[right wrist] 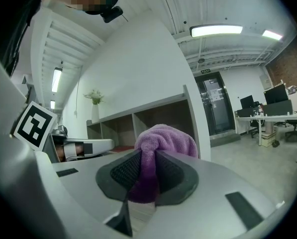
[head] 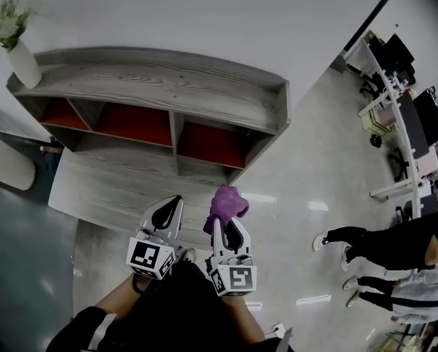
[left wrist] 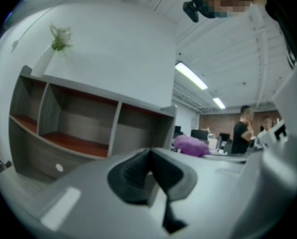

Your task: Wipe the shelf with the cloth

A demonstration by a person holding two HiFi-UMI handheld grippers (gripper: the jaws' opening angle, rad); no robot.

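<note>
In front of the shelf point(head: 160, 86), the left gripper point(head: 173, 204) hovers, its fingers point(left wrist: 133, 176) pressed together on nothing. Just beside it, the right gripper point(head: 228, 224) pinches the purple cloth point(head: 227, 202) between its fingers point(right wrist: 126, 171), and the bunched cloth bulges toward the shelf.

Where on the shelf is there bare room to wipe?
The shelf top is bare from the vase to its right end wall. The three cubbies and the ledge below look empty. Only the vase corner is crowded.
</note>
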